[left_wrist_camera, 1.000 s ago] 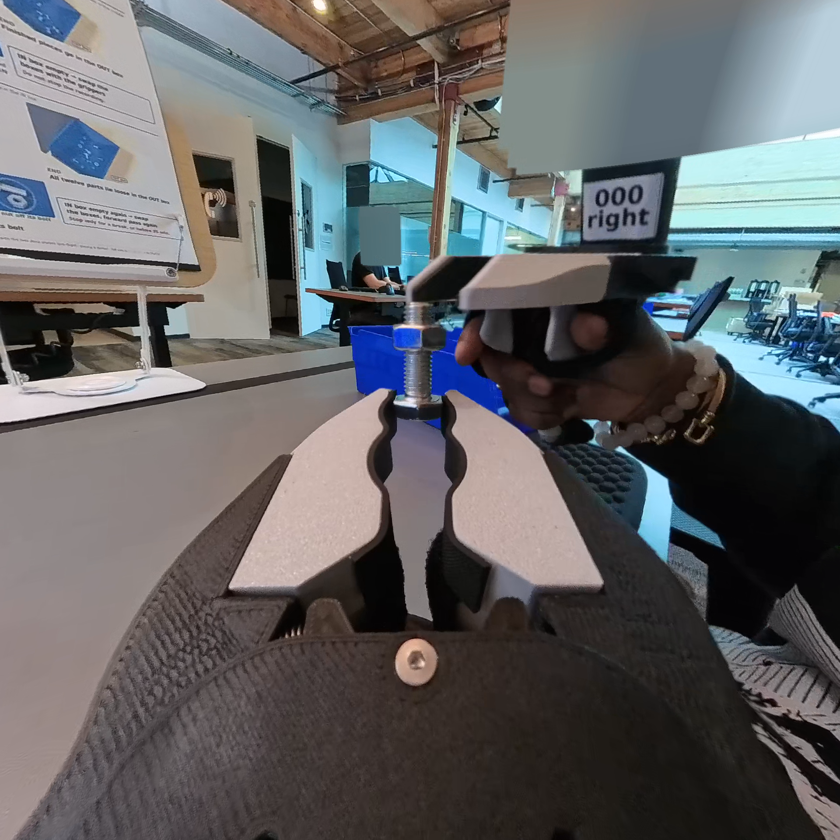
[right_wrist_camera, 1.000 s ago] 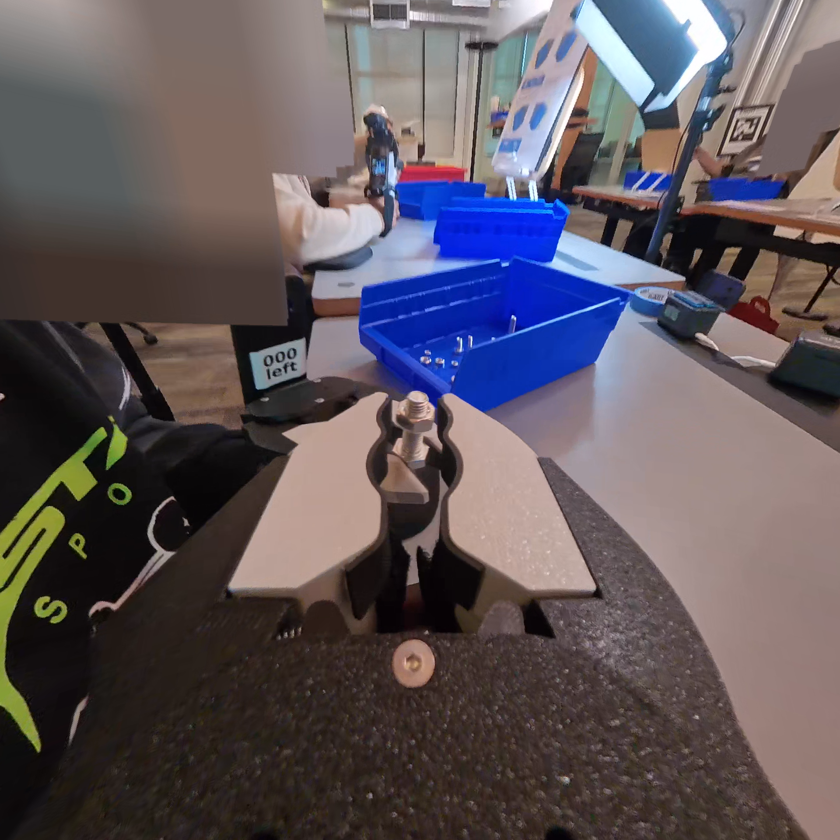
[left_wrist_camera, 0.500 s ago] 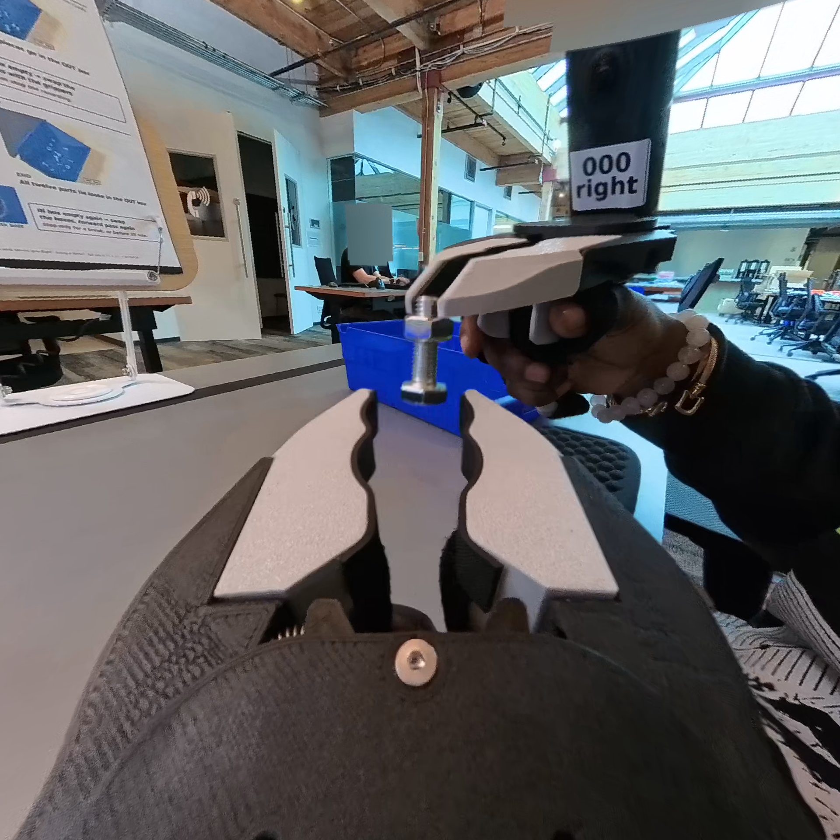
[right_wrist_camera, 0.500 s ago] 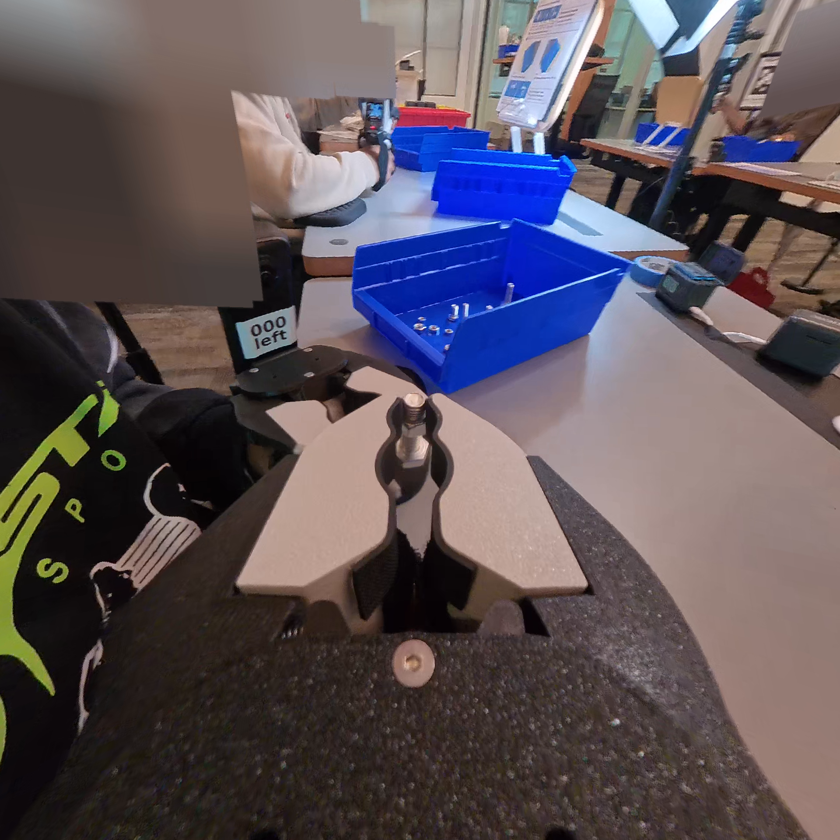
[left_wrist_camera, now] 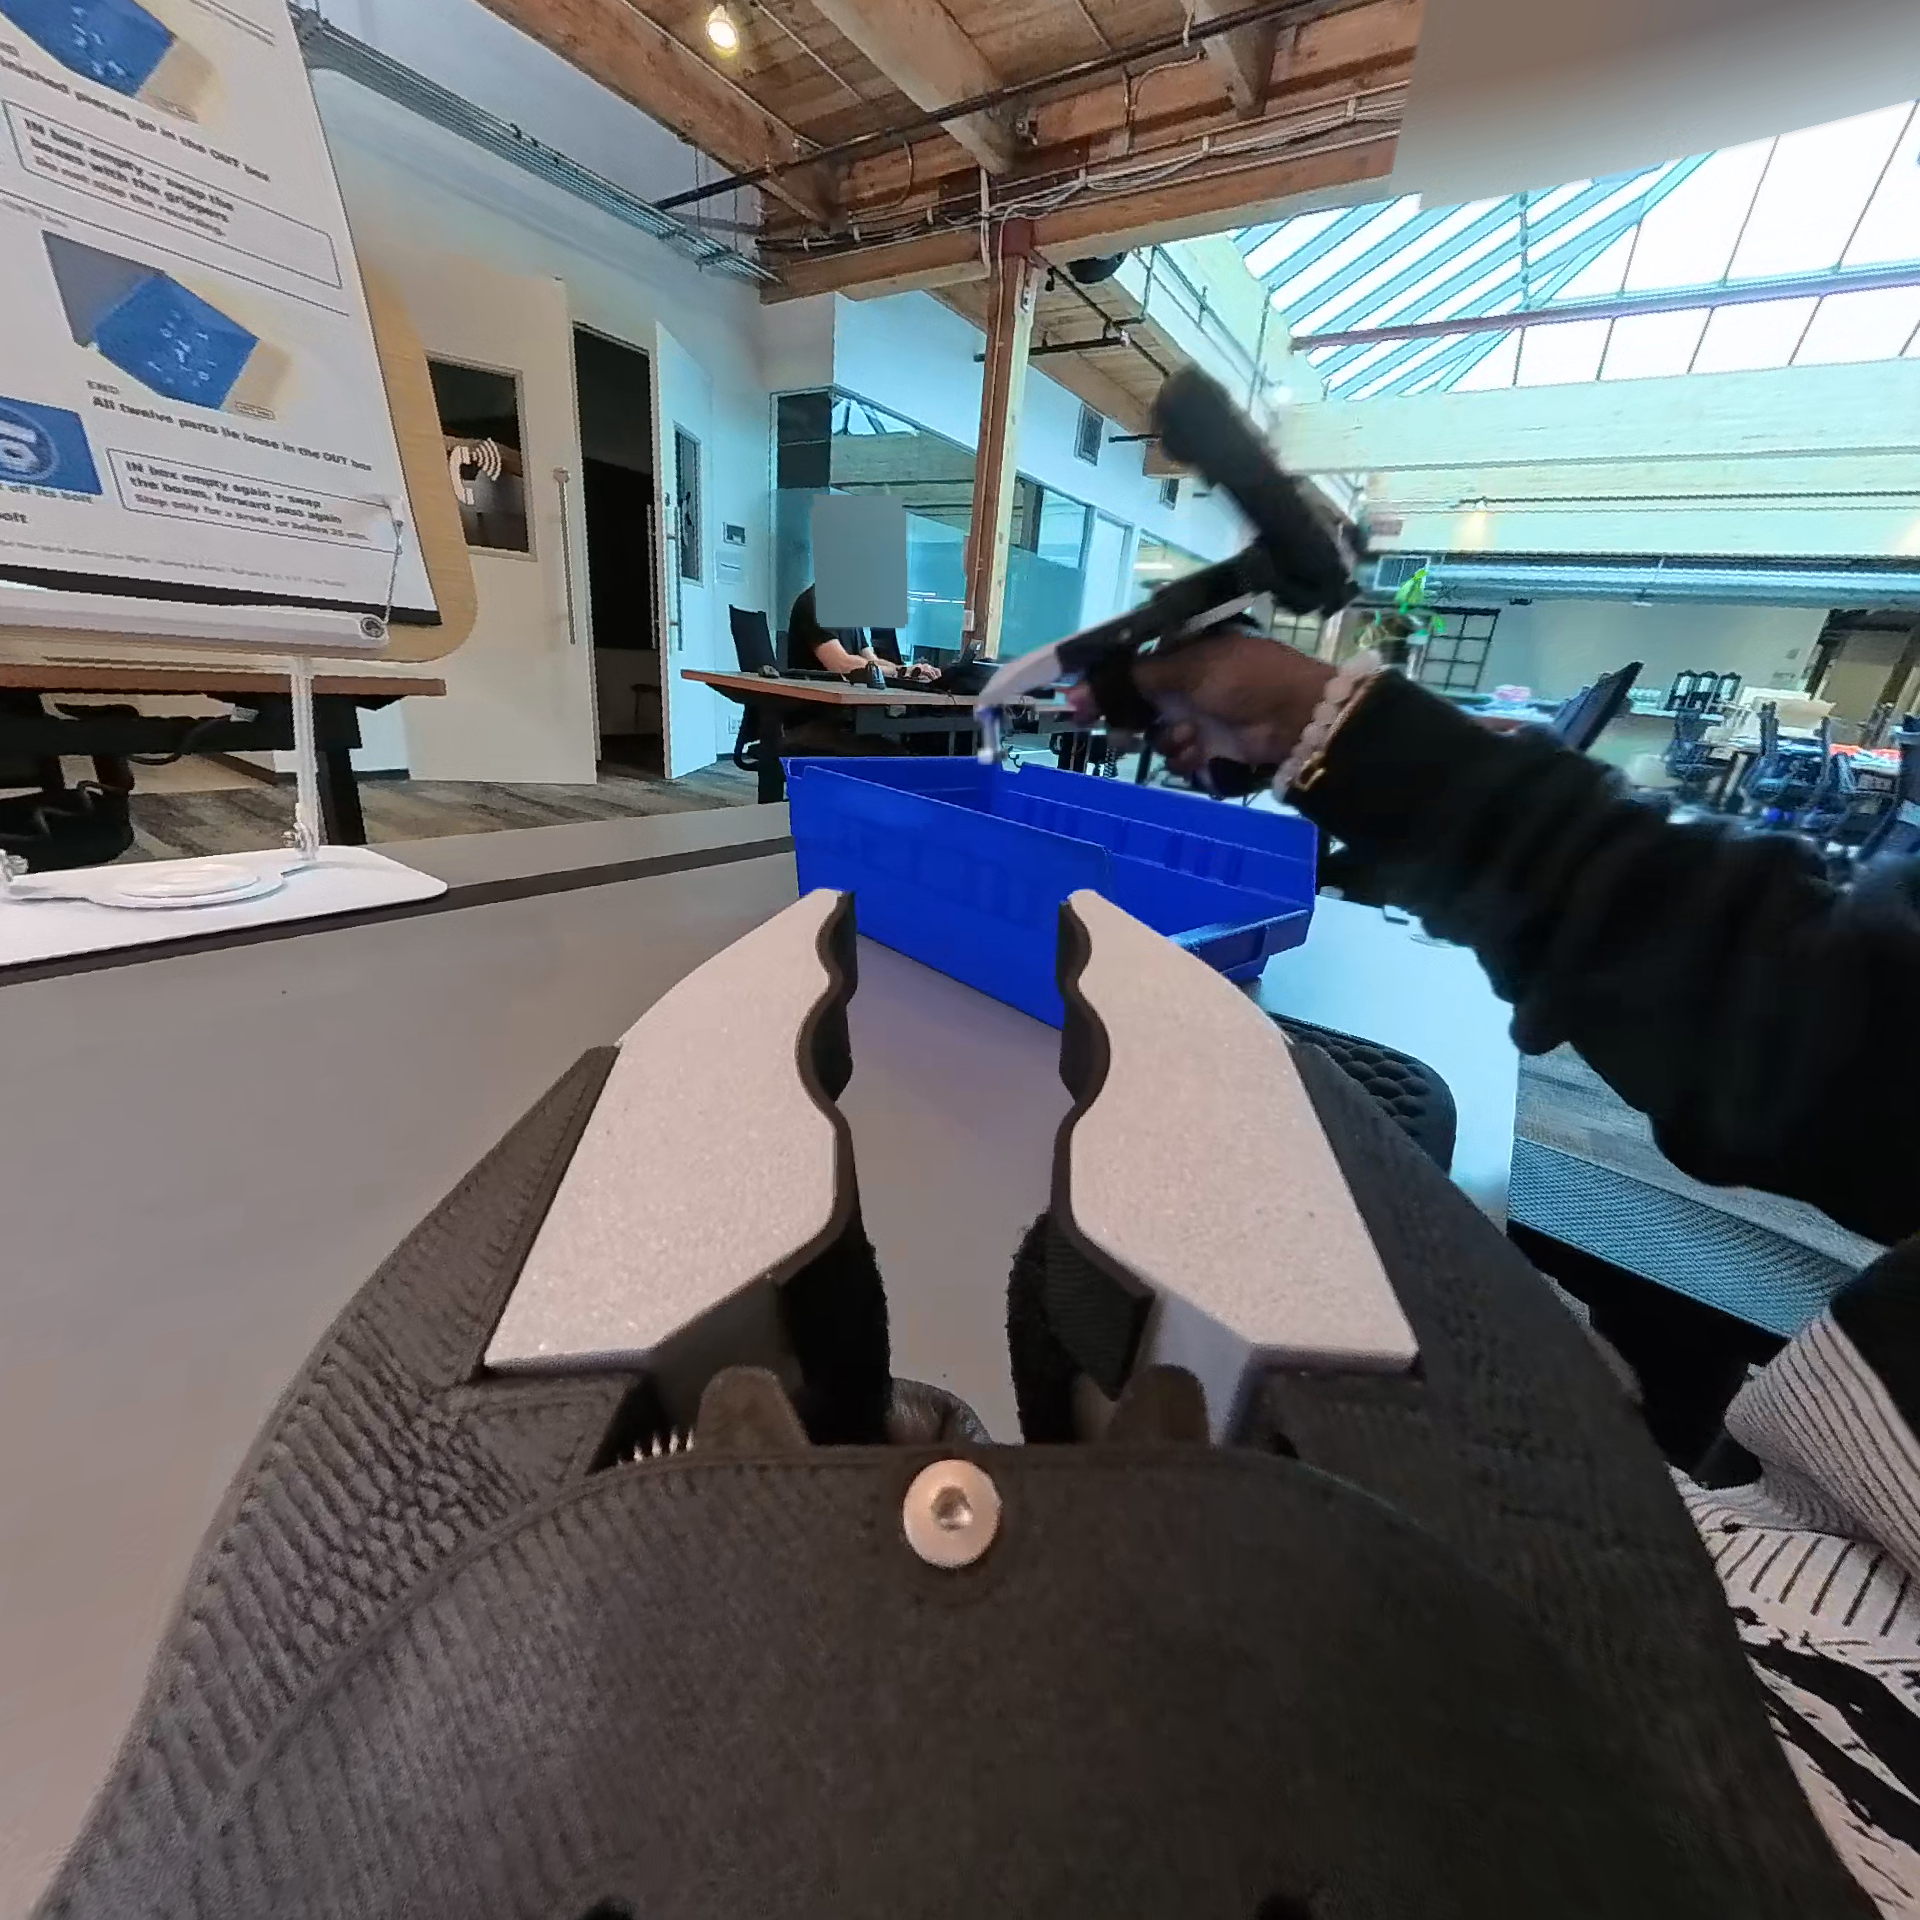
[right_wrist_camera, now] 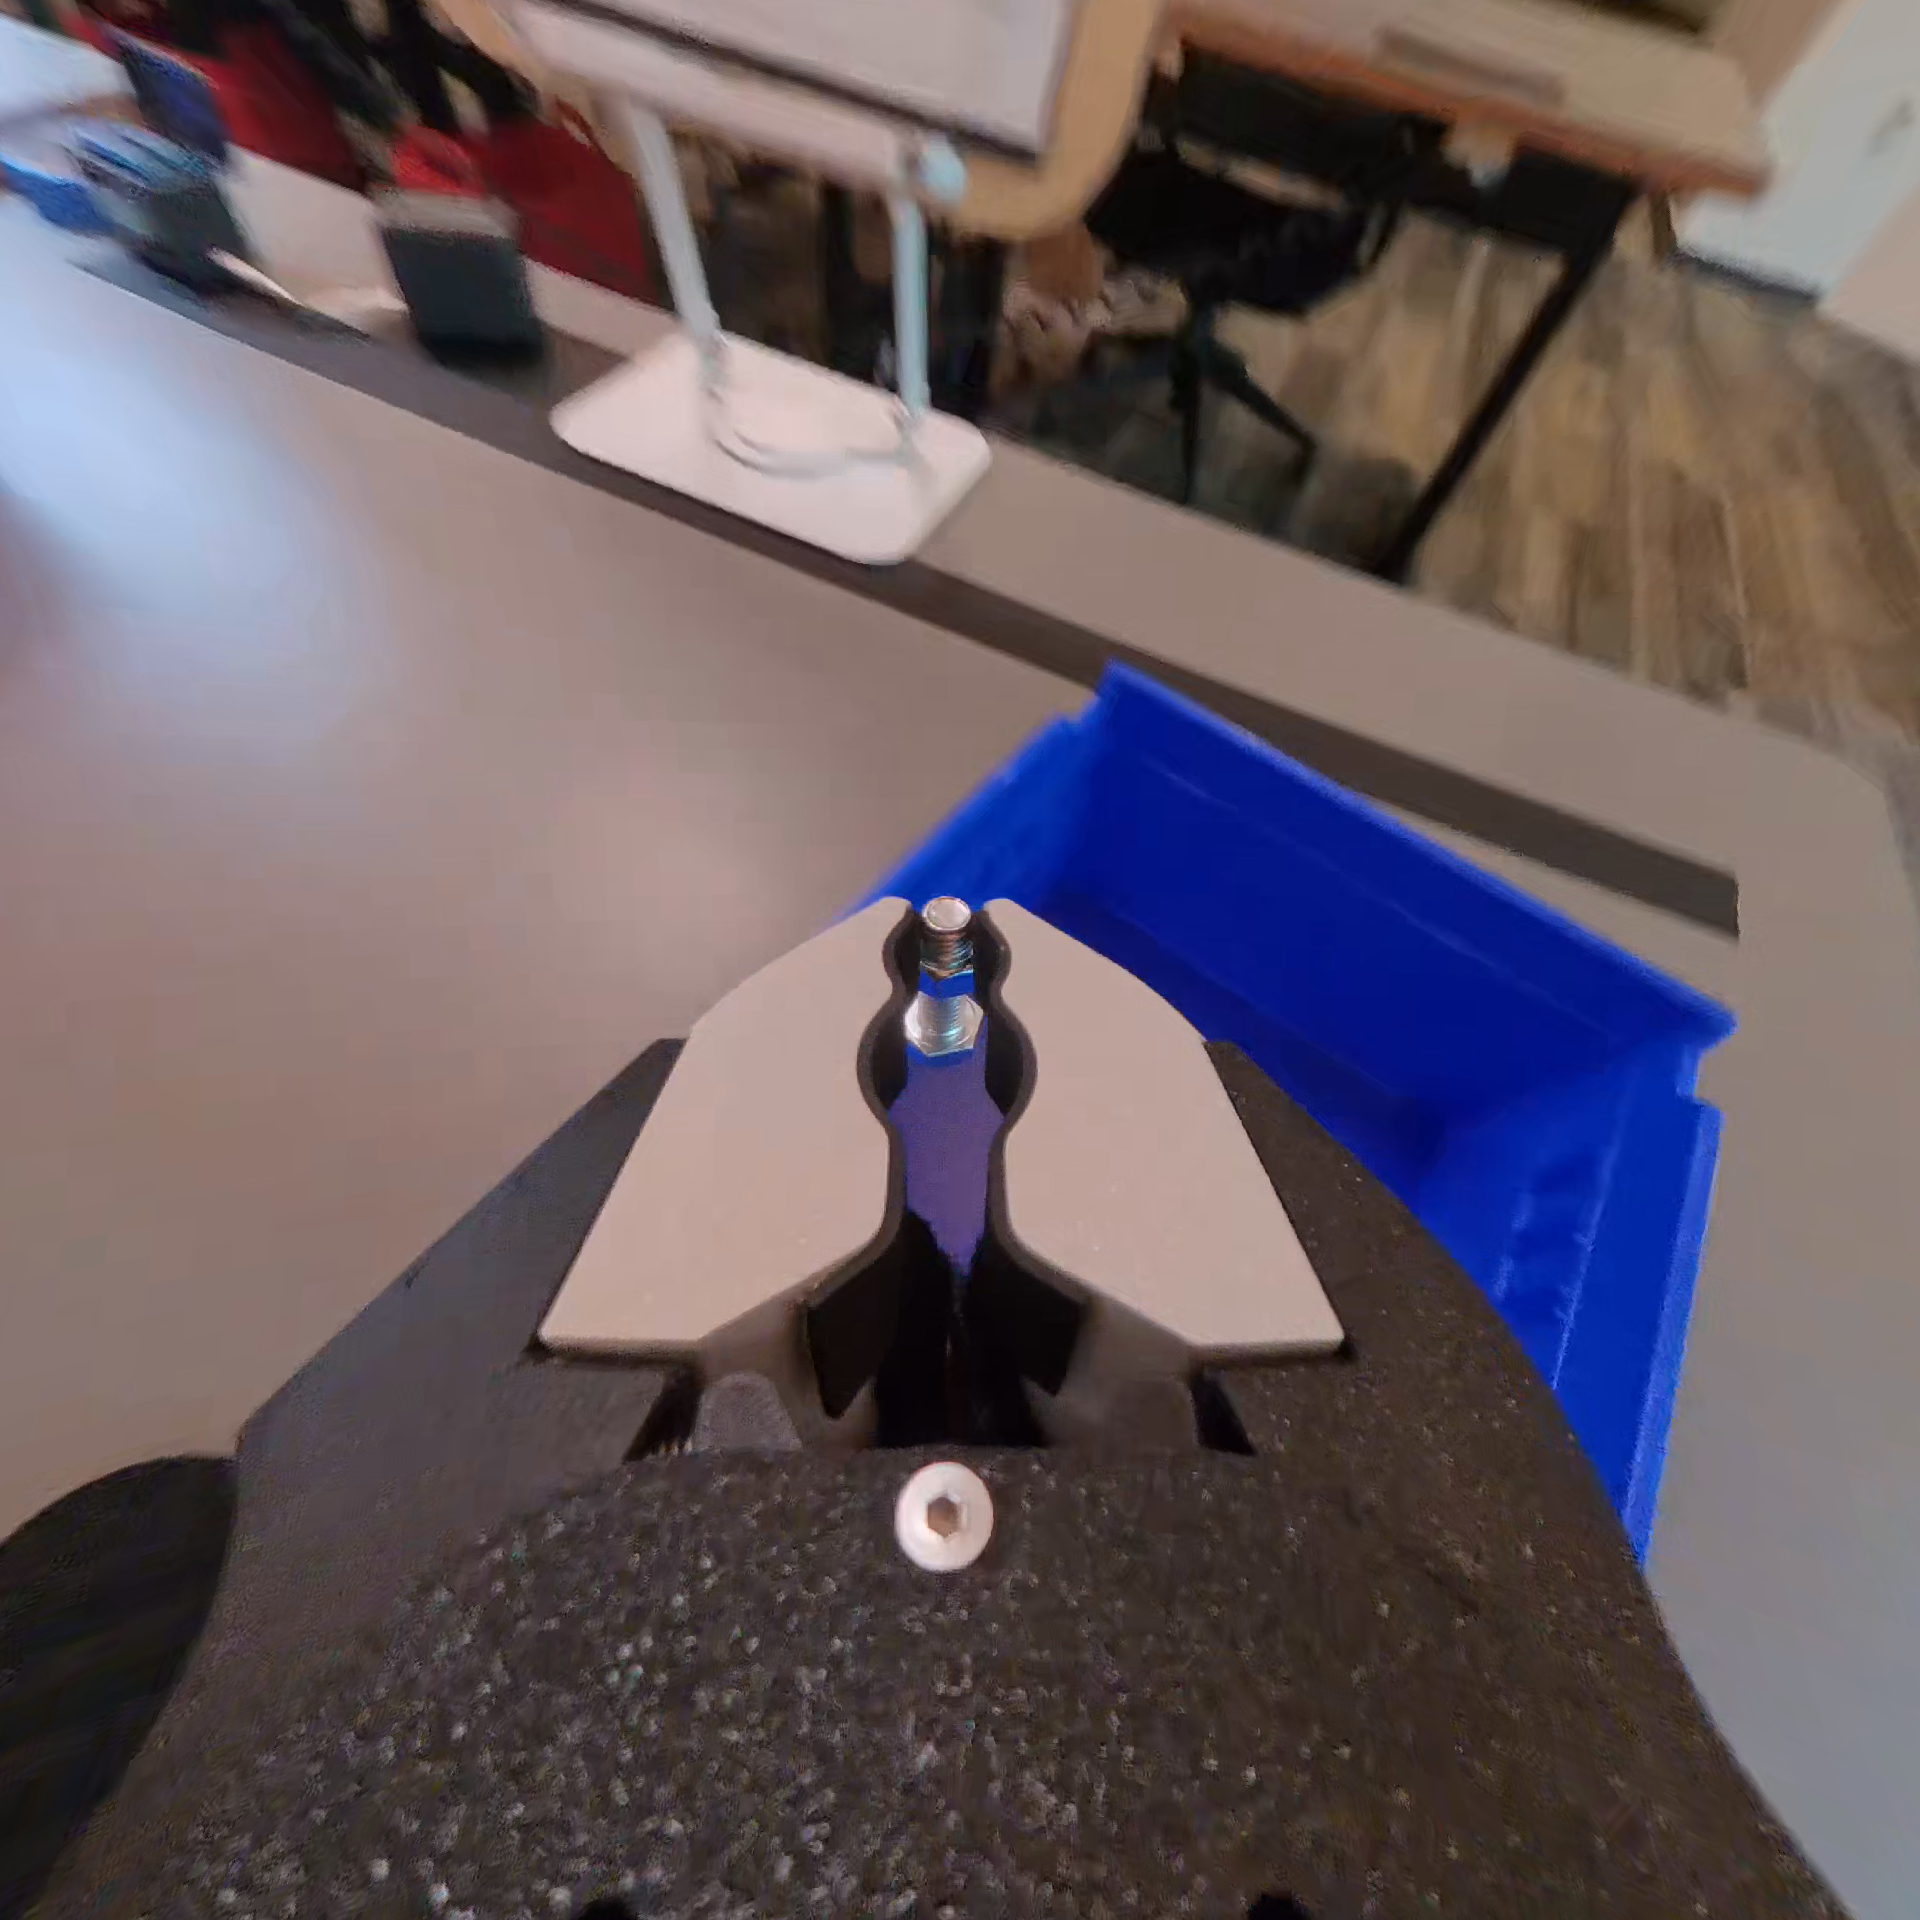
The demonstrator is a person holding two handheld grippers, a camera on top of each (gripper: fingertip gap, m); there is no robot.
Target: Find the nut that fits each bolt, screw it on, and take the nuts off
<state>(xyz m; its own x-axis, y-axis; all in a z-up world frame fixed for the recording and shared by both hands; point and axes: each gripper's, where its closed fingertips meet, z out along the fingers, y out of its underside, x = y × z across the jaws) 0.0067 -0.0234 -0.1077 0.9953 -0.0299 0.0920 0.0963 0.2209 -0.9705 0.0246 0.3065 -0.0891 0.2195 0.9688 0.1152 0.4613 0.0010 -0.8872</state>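
— So, where is the bolt (right_wrist_camera: 943, 977)?

— Clamped between the 2 fingertips of the right gripper (right_wrist_camera: 943, 925), threaded end pointing away, a nut (right_wrist_camera: 943, 985) on its shank. It hangs over the near corner of the blue bin (right_wrist_camera: 1351, 935).

— And from the left wrist view?

— The right gripper (left_wrist_camera: 997, 717) sits at 1 o'clock, above the bin's (left_wrist_camera: 935, 883) far rim, blurred. The left gripper (left_wrist_camera: 956, 925) is spread wide with nothing between its fingers, low over the grey table (left_wrist_camera: 312, 1091). A sign stand (left_wrist_camera: 187, 883) is at 10 o'clock.
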